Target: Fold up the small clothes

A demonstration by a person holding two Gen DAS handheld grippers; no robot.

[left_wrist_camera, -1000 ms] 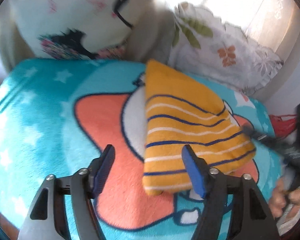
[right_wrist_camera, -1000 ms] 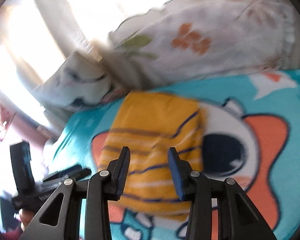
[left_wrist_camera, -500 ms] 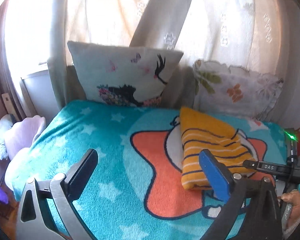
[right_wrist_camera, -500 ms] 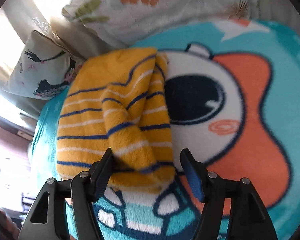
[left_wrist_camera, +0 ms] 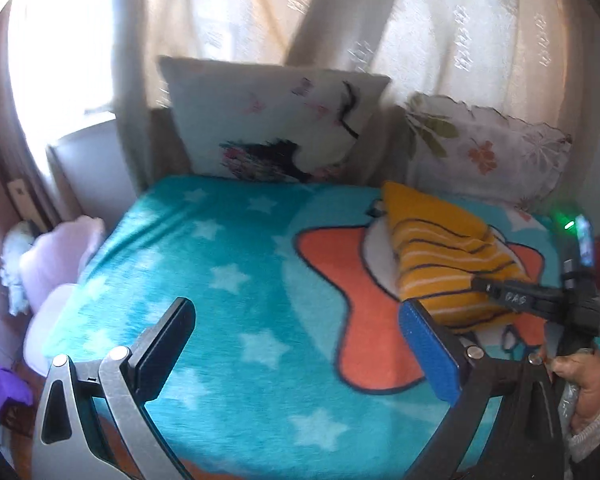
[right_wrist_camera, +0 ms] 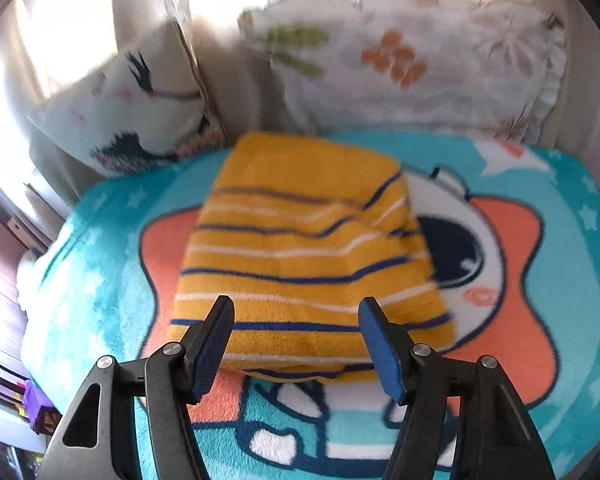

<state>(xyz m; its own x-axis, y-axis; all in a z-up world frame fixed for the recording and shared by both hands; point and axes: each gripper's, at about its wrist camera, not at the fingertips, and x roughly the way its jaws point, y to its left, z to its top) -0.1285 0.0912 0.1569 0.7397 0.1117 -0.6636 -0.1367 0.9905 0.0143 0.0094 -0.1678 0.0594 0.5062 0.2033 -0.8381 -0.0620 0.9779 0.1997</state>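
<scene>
The bed (left_wrist_camera: 228,248), under its teal star blanket (right_wrist_camera: 100,240), carries one thing: the yellow striped garment (right_wrist_camera: 300,248), folded into a thick packet on the right half, its far edge close to the flowered pillow (right_wrist_camera: 400,60) at the head. Half a second ago the right tool's jaws straddled the packet's near edge from close above; now the right tool (right_wrist_camera: 296,340) has drawn back and sits level before that edge, jaws wide and empty. The left tool (left_wrist_camera: 300,356) has also pulled away to the near left of the bed, spread wide, gripping nothing. I judge the fold on this piece finished and let go, with only tidying or the next garment left.

The packet's near edge lies well inside the bed's near edge, and its left side faces a broad bare stretch of blanket toward the left edge. The cushion with the bird print (left_wrist_camera: 272,120) leans at the head, apart from the garment. Room is tightest at the right edge.
</scene>
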